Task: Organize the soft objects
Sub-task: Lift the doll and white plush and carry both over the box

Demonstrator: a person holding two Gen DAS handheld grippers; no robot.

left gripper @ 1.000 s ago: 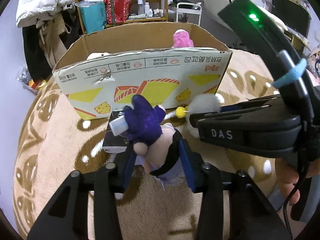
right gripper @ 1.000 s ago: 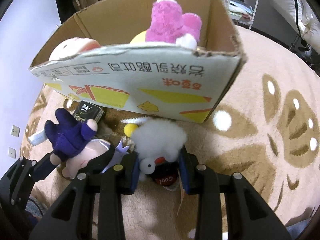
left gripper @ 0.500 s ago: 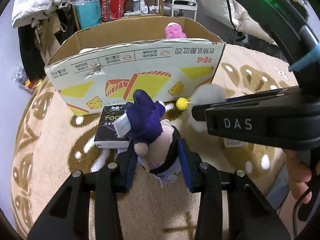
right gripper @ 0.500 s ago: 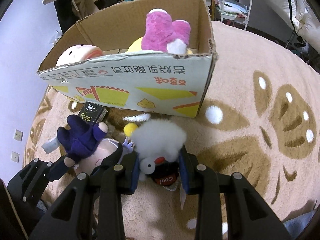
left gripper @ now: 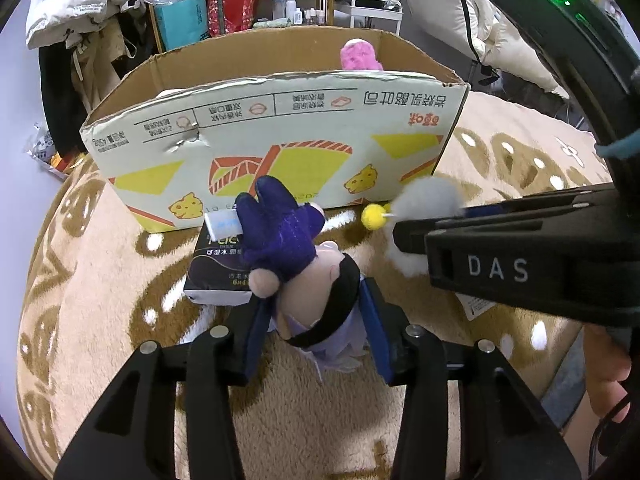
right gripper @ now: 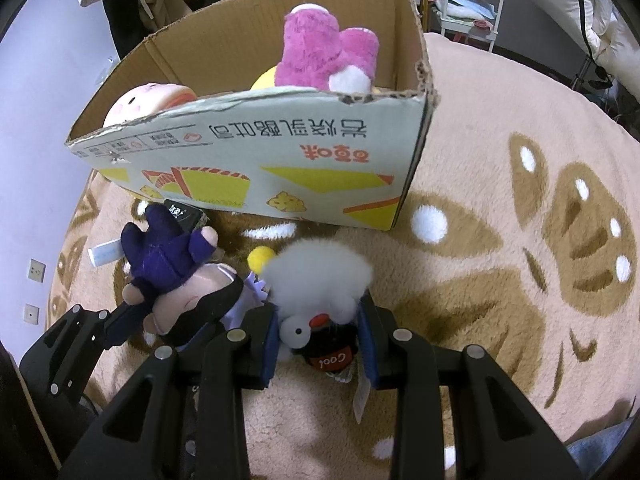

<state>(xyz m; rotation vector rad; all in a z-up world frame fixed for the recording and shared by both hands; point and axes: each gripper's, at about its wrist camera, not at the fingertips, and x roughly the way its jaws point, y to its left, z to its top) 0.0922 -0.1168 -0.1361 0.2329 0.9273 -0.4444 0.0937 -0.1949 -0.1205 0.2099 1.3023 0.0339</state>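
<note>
My left gripper (left gripper: 316, 320) is shut on a purple-haired plush doll (left gripper: 296, 256), held above the rug in front of the cardboard box (left gripper: 280, 128). My right gripper (right gripper: 320, 340) is shut on a white fluffy plush with a yellow pompom (right gripper: 316, 276), just right of the doll (right gripper: 172, 272). The box (right gripper: 256, 148) is open at the top and holds a pink plush bear (right gripper: 324, 52), a yellow plush and a pale pink round plush (right gripper: 148, 98). The right gripper's body (left gripper: 520, 256) fills the right side of the left wrist view.
A black tissue pack (left gripper: 216, 276) lies on the beige patterned rug (right gripper: 500, 240) against the box front. Shelves, a white cart and hanging clothes (left gripper: 80, 4) stand behind the box. Open rug lies right of the box.
Both grippers have risen and drawn back a little from the box with their plush toys. More of the box's inside shows in the right wrist view.
</note>
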